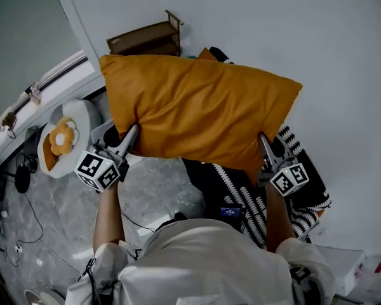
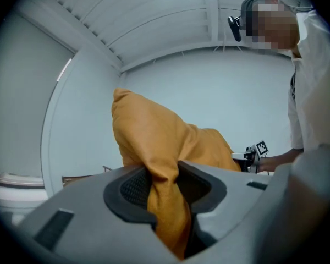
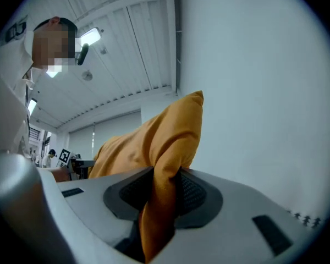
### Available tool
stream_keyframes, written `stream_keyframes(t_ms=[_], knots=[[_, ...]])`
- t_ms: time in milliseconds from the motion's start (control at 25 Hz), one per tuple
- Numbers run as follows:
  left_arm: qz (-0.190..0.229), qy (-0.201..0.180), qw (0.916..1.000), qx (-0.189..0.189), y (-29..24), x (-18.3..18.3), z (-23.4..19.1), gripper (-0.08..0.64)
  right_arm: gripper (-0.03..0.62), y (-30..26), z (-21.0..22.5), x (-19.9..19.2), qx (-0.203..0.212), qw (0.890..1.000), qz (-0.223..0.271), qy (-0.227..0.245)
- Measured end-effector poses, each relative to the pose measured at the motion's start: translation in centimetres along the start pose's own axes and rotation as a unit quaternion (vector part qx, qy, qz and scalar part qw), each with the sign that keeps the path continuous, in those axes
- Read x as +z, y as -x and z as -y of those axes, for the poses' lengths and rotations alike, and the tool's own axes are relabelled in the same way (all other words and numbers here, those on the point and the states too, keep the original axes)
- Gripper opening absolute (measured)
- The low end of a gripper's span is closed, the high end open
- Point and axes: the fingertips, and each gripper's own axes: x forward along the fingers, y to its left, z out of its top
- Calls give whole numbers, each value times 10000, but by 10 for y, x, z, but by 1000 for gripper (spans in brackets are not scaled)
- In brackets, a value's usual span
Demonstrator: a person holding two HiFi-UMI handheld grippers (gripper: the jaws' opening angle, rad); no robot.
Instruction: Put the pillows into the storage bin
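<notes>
The large mustard-orange rectangular fabric pillow (image 1: 197, 110) hangs in the air, stretched level between the two tools, its far long edge close to the white wall (image 1: 305, 37) and its near long edge above the grey marbled floor (image 1: 159, 196). The left gripper (image 1: 130, 135) has its jaws narrowed onto a bunched fold at the pillow's left end, cloth pressed between both ribbed black pads (image 2: 133, 187); the right gripper (image 1: 265, 146) pinches the right end the same way, a fold squeezed tight between its pads (image 3: 193, 193). Free floor lies to the left and below the pillow. To the right the wall comes in close, and a black-and-white patterned cushion (image 1: 292, 196) lies under the right arm. A brown wooden rack (image 1: 146, 38) stands against the wall beyond the pillow. Each tool's cube carries black-and-white square markers; a small blue-lit screen (image 1: 230, 212) near the person's chest is too small to read. Left of the left gripper, a white rounded shell (image 1: 82, 116) holds a yellow-and-white soft toy (image 1: 62, 138). A pale grey box edge (image 1: 100, 131) shows just behind that gripper; its contents cannot be made out.
</notes>
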Motion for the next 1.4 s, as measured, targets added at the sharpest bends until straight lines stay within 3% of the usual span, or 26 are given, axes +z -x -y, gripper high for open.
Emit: stream_keyframes(t_ms=[280, 680, 920, 1200, 1400], knots=[[206, 14, 9957, 902, 117, 8, -71, 140, 133, -96, -94, -18, 914, 9957, -160, 30], [163, 179, 9821, 1869, 174, -23, -136, 140, 135, -205, -134, -67, 1754, 9836, -367, -183], [-7, 194, 9742, 2248, 183, -40, -187, 140, 137, -282, -144, -107, 2106, 9757, -449, -409], [-220, 371, 9595, 2782, 149, -41, -278, 141, 137, -417, -133, -131, 2544, 9626, -664, -661], [-329, 511, 9511, 3028, 150, -60, -306, 141, 137, -462, -136, -161, 2765, 9541, -818, -816]])
